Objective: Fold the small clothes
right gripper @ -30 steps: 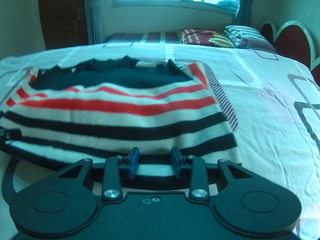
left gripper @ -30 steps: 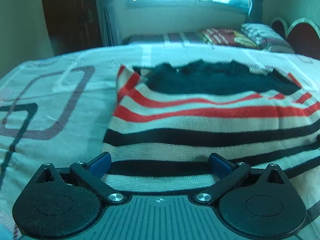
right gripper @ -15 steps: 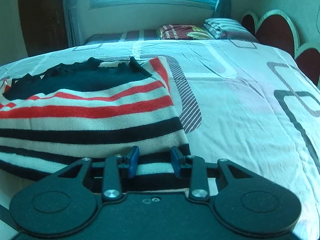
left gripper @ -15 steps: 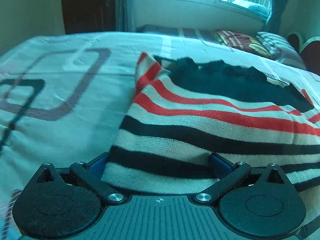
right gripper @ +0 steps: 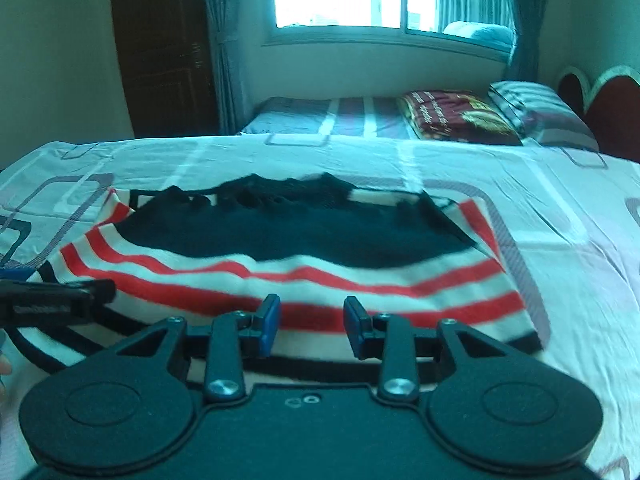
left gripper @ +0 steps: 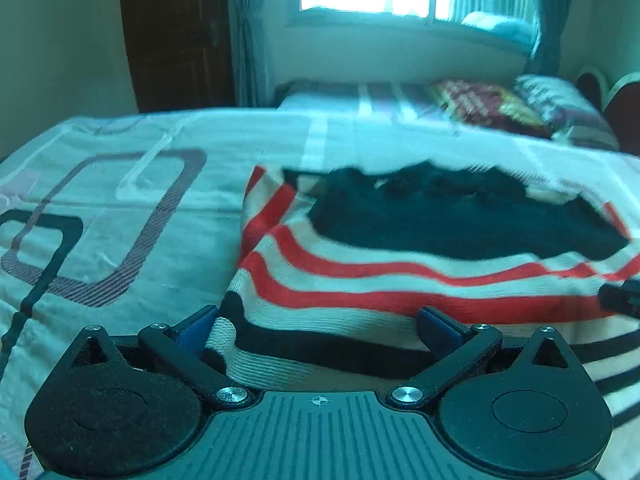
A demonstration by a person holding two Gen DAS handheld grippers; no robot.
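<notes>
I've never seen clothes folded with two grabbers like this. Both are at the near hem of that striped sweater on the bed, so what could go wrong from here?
1. The left gripper stands wide open around the striped sweater, so that corner could lag and the fold skew.
2. The right gripper is narrower, but whether it pinches cloth is unclear; the hem may slip.
3. The bedsheet could get caught along with it.

A knitted garment striped in cream, red and black (right gripper: 304, 276) is showing a solid black panel at its far end. The white bed sheet printed with grey and black rounded-rectangle outlines (left gripper: 120, 216) is lying under it. Each black hand-held gripper (right gripper: 311, 322) is wearing blue finger pads (left gripper: 436, 326). A dark red patterned pillow (right gripper: 456, 122) is sitting beside a grey striped pillow (right gripper: 532, 108).
</notes>
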